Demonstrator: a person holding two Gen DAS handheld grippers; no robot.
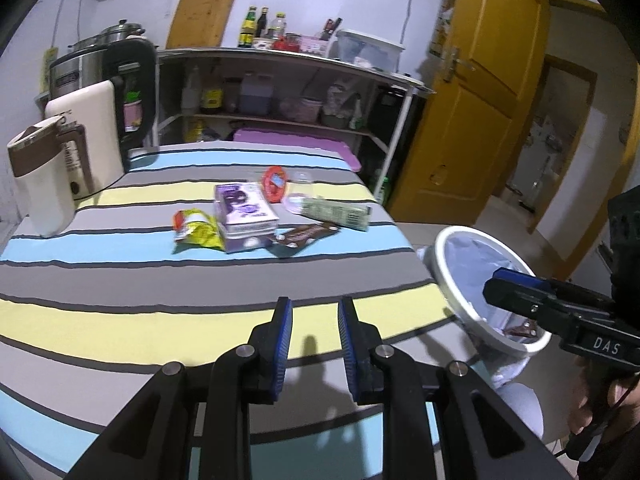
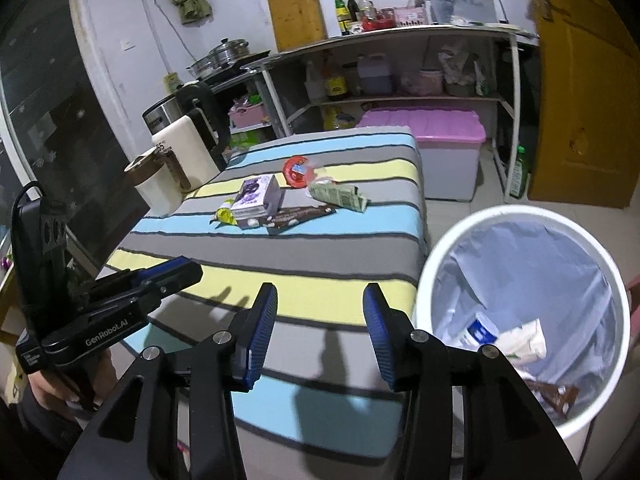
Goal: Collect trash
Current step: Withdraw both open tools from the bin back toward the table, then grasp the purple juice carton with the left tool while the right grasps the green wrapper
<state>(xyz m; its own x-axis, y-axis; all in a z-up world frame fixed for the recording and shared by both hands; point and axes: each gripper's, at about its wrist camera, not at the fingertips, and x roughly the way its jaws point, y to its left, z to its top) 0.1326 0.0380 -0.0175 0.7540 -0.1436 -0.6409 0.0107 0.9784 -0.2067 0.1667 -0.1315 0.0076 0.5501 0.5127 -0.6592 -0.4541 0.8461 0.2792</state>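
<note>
the white bin, lower right, stands just beside the striped worktop for short drops, while the right tool is released and empty, the left tool clenched on nothing, the wrappers waiting mid-frame.

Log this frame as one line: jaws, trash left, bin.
left gripper: shut, empty | right gripper: open, empty | table: purple box, wrappers remain | bin: some trash inside

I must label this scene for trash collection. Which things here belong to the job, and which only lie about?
For the job:
- purple carton
- yellow wrapper
- brown wrapper
- green packet
- red packet
- clear cup
- white bin

Lying about:
- cream kettles
- pink-lidded box
- shelf bottles
</note>
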